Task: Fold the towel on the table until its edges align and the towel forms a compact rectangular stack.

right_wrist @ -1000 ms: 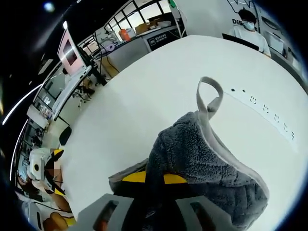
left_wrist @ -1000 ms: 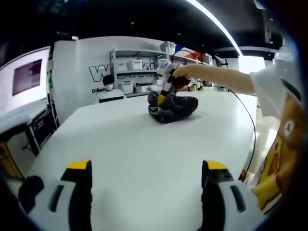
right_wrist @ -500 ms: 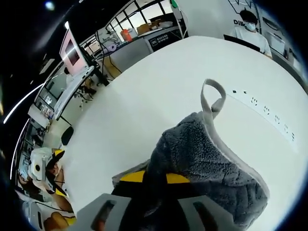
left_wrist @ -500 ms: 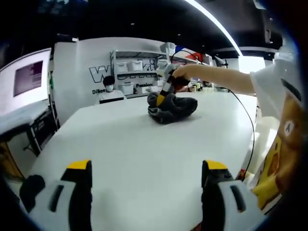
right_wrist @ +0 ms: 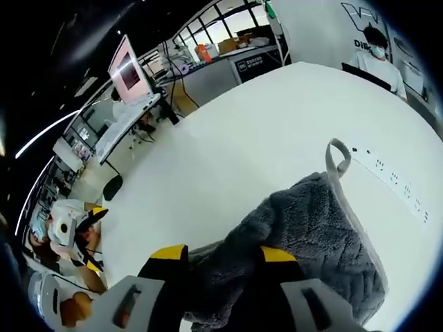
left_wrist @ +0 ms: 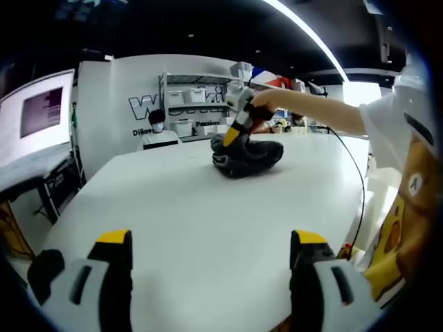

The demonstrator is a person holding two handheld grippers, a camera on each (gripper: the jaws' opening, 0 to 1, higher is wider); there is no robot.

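The back wall [left_wrist: 131, 83] carries large, partly hidden lettering starting with "W".

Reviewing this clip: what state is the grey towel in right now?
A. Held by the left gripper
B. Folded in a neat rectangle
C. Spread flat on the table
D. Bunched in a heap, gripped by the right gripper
D: the grey towel sits crumpled on the white table with the right gripper closed on its fabric, while the left gripper stays open and apart from it.

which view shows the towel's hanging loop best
The right gripper view: the loop stands up clear from the grey towel against the white table. The left gripper view shows the towel as a far crumpled heap, the loop not discernible.
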